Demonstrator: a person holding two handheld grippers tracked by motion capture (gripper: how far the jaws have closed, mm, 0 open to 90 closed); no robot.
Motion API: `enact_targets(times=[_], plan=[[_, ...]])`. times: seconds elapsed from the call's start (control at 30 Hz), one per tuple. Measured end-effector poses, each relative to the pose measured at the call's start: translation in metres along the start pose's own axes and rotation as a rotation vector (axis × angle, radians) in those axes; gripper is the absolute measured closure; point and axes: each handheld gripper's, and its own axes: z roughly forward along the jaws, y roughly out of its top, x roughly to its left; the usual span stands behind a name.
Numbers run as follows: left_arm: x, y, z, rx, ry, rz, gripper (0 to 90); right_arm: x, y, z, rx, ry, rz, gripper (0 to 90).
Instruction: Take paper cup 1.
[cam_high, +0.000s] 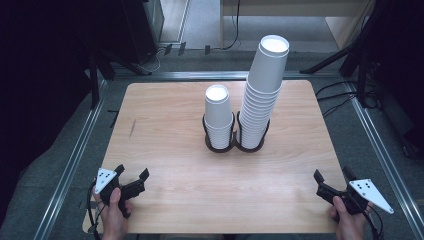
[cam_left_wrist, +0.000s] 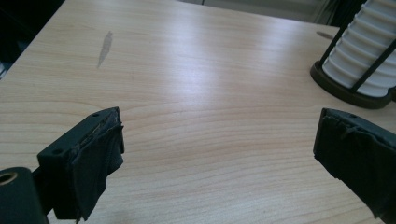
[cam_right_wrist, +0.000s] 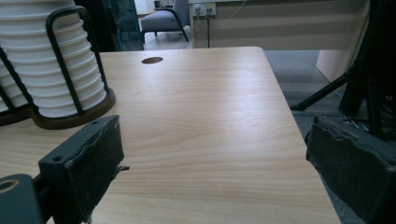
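Well apart, cup stacks and both open claws

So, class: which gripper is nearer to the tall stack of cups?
Right, slightly. The right gripper rests at the table's near right corner; the left gripper rests at the near left corner, farther from the tall stack of cups.

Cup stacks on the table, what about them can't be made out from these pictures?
- Tall stack: its top is cut off by the upper edge in the right gripper view.
- Short stack: its lowest cups sit behind the dark holder in the high view.
- Cup count: rims too fine to separate.
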Motion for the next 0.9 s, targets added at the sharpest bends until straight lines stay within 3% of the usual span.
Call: enact_targets(times=[0.07,0.2,0.27,0.33,0.4,0.5,0.63,0.9], plan=[[-0.002,0.001,0.001,0.000,-0.021,-0.021,1.9,0.004,0.002,0.001,-0.005,0.009,0.001,4.0],[-0.015,0.002,0.001,-0.005,-0.017,0.029,1.9,0.009,0.006,0.002,0.008,0.021,-0.019,4.0],[-0.019,0.004,0.000,-0.013,-0.032,0.021,1.9,0.012,0.010,0.002,0.018,0.044,-0.030,4.0],[-0.024,0.007,0.000,-0.018,-0.053,0.014,1.9,0.015,0.014,0.001,0.019,0.065,-0.007,4.0],[-0.031,0.010,0.001,-0.016,-0.067,0.035,1.9,0.019,0.019,0.001,0.021,0.079,0.011,4.3],[-0.043,0.018,0.003,-0.017,-0.089,0.049,1.9,0.027,0.027,0.001,0.018,0.084,-0.009,5.4],[-0.057,0.027,0.006,-0.028,-0.076,0.100,1.9,0.033,0.035,0.002,0.021,0.068,-0.018,5.3],[-0.081,0.038,0.019,-0.017,-0.156,0.095,1.9,0.038,0.057,0.002,0.002,0.096,0.012,3.4]])
